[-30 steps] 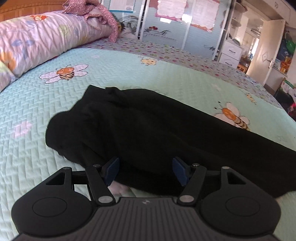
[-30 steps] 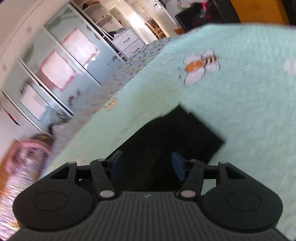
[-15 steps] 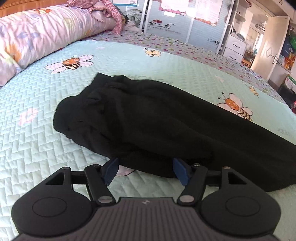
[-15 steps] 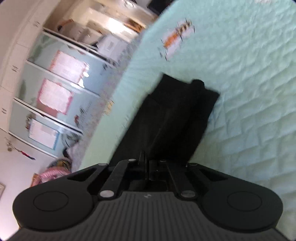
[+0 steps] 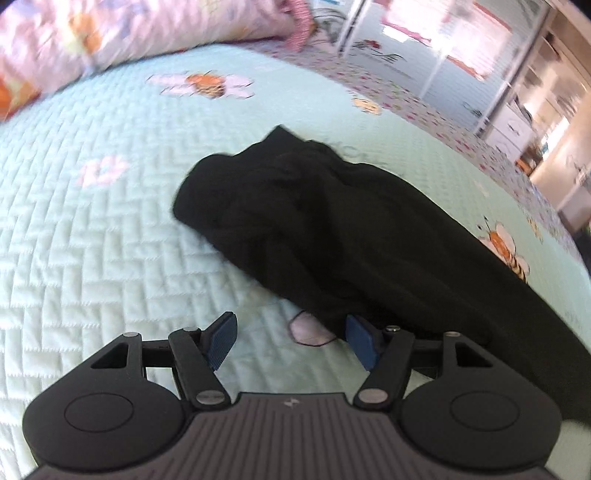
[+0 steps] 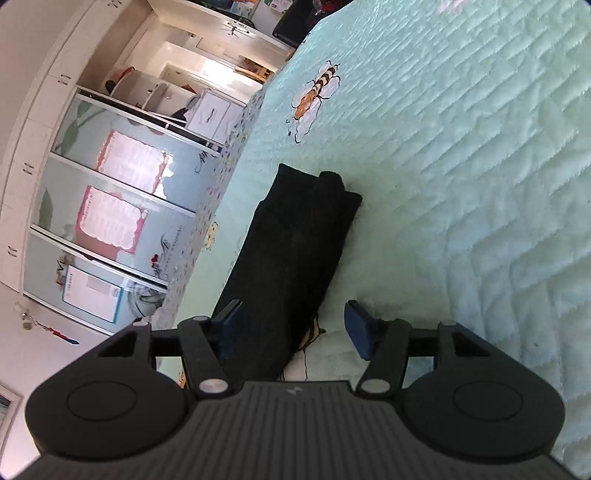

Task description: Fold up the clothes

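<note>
I see a black garment (image 5: 351, 236) lying on a pale green quilt (image 5: 92, 258) that covers a bed, stretched in a long strip from a bunched end at the middle of the left view toward its lower right. My left gripper (image 5: 291, 341) hangs released just over the garment's near edge, one pad at the cloth, nothing pinched. My right gripper (image 6: 291, 328) is opening; the garment's other, squared end (image 6: 317, 192) runs up between its jaws, close to the left pad, and neither pad presses on it. The cloth looks soft, thick and limp, so I judge it will sag and drag, not slide, and will not keep a crease unless laid flat. I would take it at the near edge and the squared end. Printed bees (image 6: 314, 96) dot the quilt. A pink floral pillow (image 5: 110, 33) lies along the far side, well apart, with wardrobe doors (image 6: 122, 184) beyond. Nothing blocks the fold.
</note>
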Demonstrator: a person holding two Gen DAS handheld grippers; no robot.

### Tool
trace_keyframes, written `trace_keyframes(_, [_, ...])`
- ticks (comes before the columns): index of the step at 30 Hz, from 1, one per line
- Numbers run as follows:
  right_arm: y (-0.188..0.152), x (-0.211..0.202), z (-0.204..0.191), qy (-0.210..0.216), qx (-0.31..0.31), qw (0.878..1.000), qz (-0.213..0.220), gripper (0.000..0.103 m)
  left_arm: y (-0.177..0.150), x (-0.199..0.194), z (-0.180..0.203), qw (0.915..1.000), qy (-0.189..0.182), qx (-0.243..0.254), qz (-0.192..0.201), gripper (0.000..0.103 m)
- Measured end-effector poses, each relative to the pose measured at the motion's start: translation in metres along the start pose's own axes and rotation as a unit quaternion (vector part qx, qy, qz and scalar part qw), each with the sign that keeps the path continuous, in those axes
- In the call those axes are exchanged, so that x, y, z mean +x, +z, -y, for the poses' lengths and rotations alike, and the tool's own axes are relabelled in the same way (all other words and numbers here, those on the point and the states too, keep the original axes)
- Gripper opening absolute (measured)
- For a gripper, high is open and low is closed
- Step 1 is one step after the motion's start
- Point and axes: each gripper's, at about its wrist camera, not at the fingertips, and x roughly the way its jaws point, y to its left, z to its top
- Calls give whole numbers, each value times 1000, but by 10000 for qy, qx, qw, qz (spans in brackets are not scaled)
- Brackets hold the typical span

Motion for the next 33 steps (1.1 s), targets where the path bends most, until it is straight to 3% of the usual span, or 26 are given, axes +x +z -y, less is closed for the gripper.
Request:
trace_keyframes(6, [12,23,-4,94,148,9998,88,64,15,7,-21,9989,-48,-458,-38,70])
trace_keyframes(9, [14,32,-7,48,100,9999,103,65,30,24,-26,9976,-141,-671,-122,81])
trace_keyframes(11, [16,36,-9,71,92,9999,109,71,42,34,-26,9955,-266,-898,-120,100])
trace_keyframes(12, [16,39,-10,85,87,9999,121,73,48,40,-23,9949,-288,-955,-127,103])
trace_keyframes(17, [16,51,-20,41,-98,9998,194,87,65,58,-15,9937,-75,-1121,37,103])
trace_keyframes(19, [15,53,-23,-4,-206,9996,215,88,66,57,-17,9930,-36,-1172,151,97])
trace_keyframes(20, [14,54,-24,-31,-247,9995,211,87,67,56,-17,9936,66,-1113,191,78])
trace_keyframes(21, [14,54,-25,-60,-285,9994,202,87,67,53,-18,9938,160,-1075,219,67])
trace_keyframes(23, [14,49,-24,-53,-205,9996,208,78,64,45,-29,9907,-13,-1341,231,54])
trace_keyframes(25, [12,39,-16,172,68,9995,245,79,61,40,-41,9858,-253,-1649,173,54])
trace_keyframes(27, [9,28,-8,424,328,9981,320,81,58,38,-43,9858,-348,-1635,173,54])
trace_keyframes(33, [16,38,-1,497,606,9962,379,83,61,43,-37,9875,-256,-1539,209,49])
